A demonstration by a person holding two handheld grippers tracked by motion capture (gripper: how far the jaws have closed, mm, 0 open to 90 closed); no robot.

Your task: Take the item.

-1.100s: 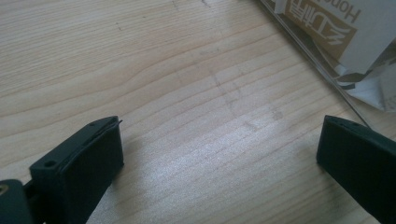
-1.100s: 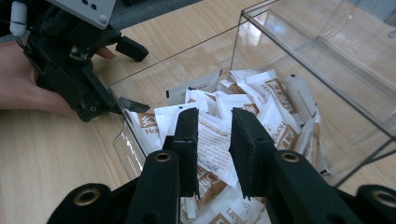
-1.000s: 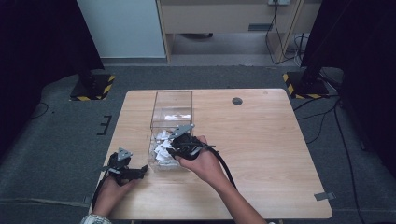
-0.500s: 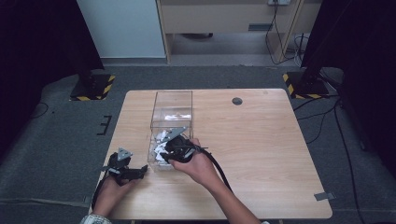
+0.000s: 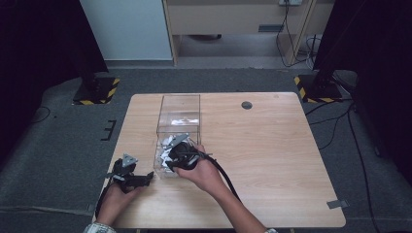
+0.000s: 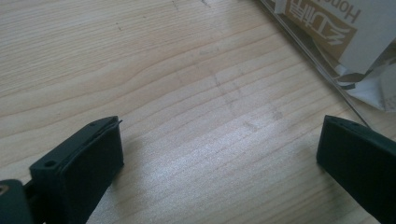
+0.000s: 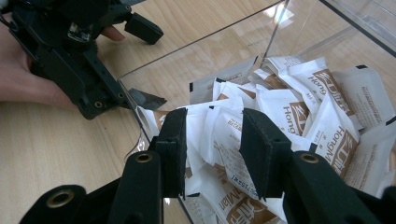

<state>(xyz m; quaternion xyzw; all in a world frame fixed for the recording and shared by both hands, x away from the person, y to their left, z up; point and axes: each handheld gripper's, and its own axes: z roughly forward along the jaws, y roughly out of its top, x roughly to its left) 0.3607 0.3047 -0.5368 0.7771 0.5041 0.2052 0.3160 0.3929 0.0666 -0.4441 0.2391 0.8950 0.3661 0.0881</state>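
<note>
My right gripper (image 7: 212,154) is dipped into the near end of the clear box (image 5: 179,104), jaws just been opening, partly apart over the pile of sachets (image 7: 299,112), not squeezing any that I can see. My left gripper (image 6: 219,158) sits on the table (image 5: 272,145) just beside the box, jaws wide, nothing in them.
</note>
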